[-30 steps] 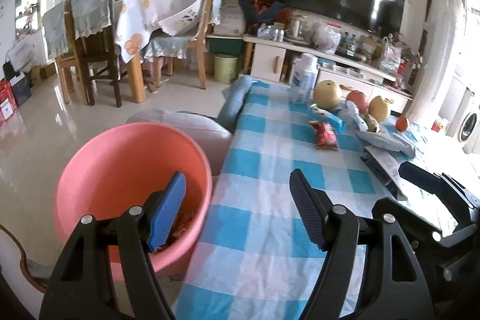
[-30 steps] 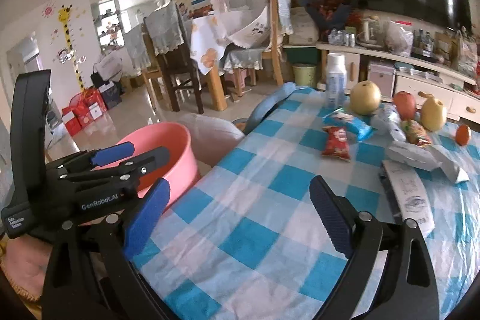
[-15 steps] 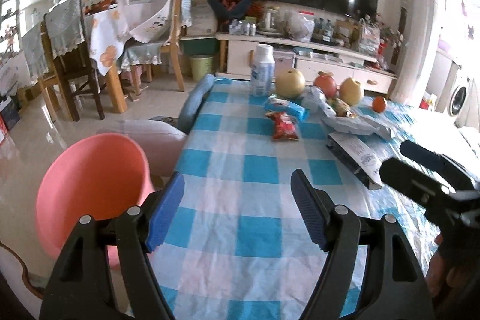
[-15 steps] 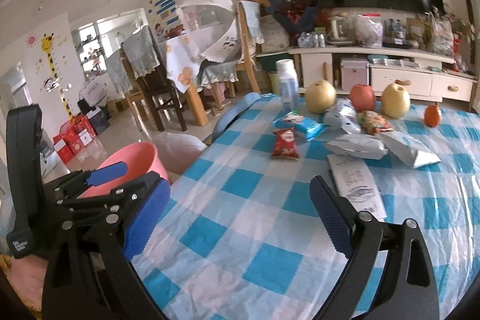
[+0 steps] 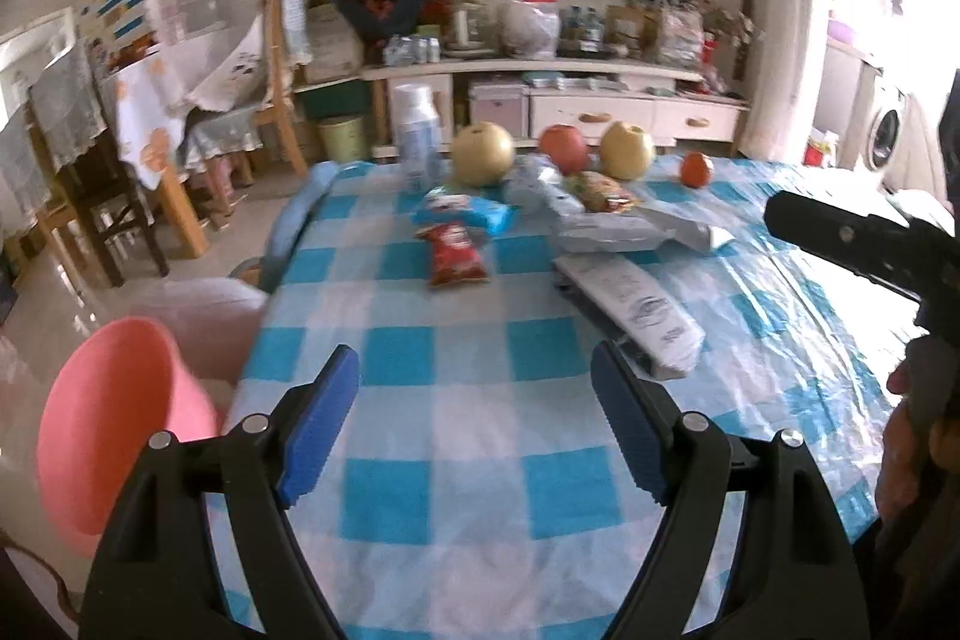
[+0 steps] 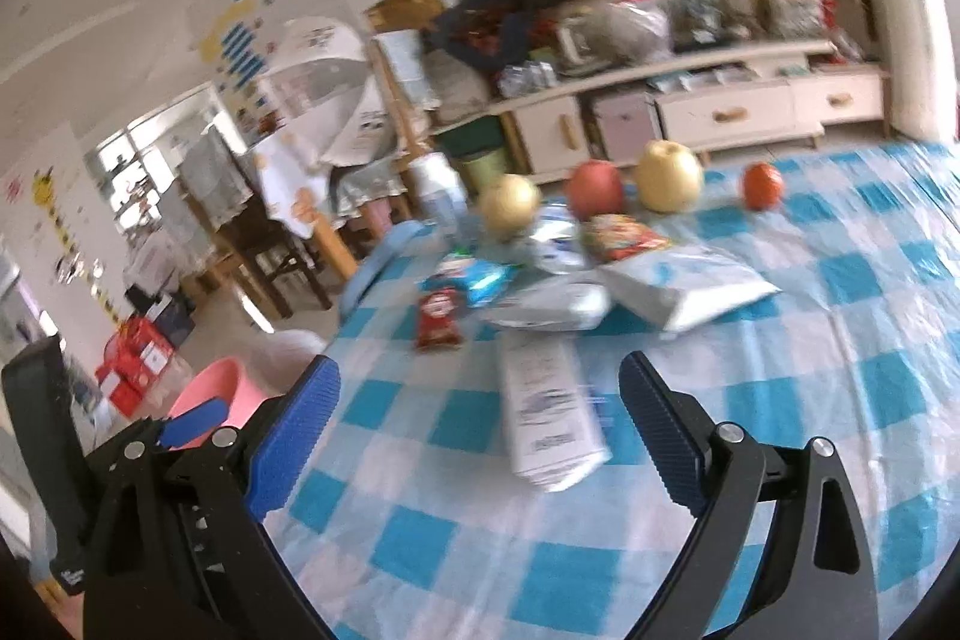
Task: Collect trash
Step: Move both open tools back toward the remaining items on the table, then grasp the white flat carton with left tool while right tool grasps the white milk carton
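Observation:
Wrappers lie on the blue-checked tablecloth: a red snack packet, a blue packet, silver-white bags and a flat white printed package. My left gripper hovers over the near cloth, its jaws opening with nothing between them. My right gripper is open and empty, just short of the white printed package; the red packet lies further left. The pink bucket stands off the table's left edge.
Two yellow pears, a red apple, a small orange fruit and a white bottle line the table's far side. A TV cabinet stands behind. Chairs and a dining table are at the left.
Both grippers have swung right, away from the pink bucket and over the table toward the wrappers. The left jaws have widened a little. Both views have rolled.

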A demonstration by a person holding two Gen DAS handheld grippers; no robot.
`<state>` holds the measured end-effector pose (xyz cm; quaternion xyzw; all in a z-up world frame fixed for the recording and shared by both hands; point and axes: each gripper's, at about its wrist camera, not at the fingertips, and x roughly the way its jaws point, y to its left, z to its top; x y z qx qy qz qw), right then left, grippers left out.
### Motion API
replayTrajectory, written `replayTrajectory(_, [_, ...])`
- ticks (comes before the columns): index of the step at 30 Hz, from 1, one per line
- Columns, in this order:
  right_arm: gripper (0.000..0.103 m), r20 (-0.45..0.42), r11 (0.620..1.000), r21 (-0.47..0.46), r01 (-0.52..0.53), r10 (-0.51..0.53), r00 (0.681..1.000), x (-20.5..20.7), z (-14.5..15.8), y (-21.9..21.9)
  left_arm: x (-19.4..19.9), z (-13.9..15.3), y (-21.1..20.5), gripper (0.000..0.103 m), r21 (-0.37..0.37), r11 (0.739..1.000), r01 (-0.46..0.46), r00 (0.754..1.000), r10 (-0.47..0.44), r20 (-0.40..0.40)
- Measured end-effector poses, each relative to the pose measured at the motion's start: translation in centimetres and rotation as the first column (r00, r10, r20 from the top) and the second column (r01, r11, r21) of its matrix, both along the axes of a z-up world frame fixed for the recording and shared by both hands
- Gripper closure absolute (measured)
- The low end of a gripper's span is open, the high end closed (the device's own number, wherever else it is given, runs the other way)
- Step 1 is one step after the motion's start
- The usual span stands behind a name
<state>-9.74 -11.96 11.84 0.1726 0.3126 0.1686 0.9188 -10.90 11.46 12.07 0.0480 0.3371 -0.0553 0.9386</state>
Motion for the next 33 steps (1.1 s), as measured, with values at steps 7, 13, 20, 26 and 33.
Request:
replayTrajectory(7, [0.01, -0.146, 0.974, 0.202, 0.101, -0.072, 0.987, 3.0, -3.1, -8.3, 3.2, -0.1, -5.7, 0.021, 0.048, 0.989, 0.139, 0.989, -0.136, -0.054])
replayTrajectory(13, [0.01, -0.261, 0.889, 0.44, 0.126, -0.007, 0.965, 5.5, -7.0, -12.1, 7.8, -1.1, -9.9, 0.02, 0.059, 0.967, 0.247, 0.958, -0.235, -0.164])
replayTrajectory(20, [0.019, -0.309, 0.822, 0.554, 0.132, 0.055, 0.95, 7.9, -9.1, -12.7, 14.1, -2.8, -12.2, 0.02, 0.075, 0.96, 0.271, 0.924, -0.237, -0.3])
replayTrajectory(26, [0.019, -0.321, 0.814, 0.566, 0.131, 0.072, 0.944, 9.0, -9.8, -12.6, 18.0, -3.9, -13.1, 0.02, 0.025, 0.96, 0.28, 0.89, -0.25, -0.382])
replayTrajectory(33, [0.019, -0.313, 0.913, 0.407, 0.017, 0.122, 0.942, 8.7, -8.4, -8.7, 21.3, -6.0, -13.4, 0.02, 0.058, 0.957, 0.284, 0.853, -0.225, -0.47])
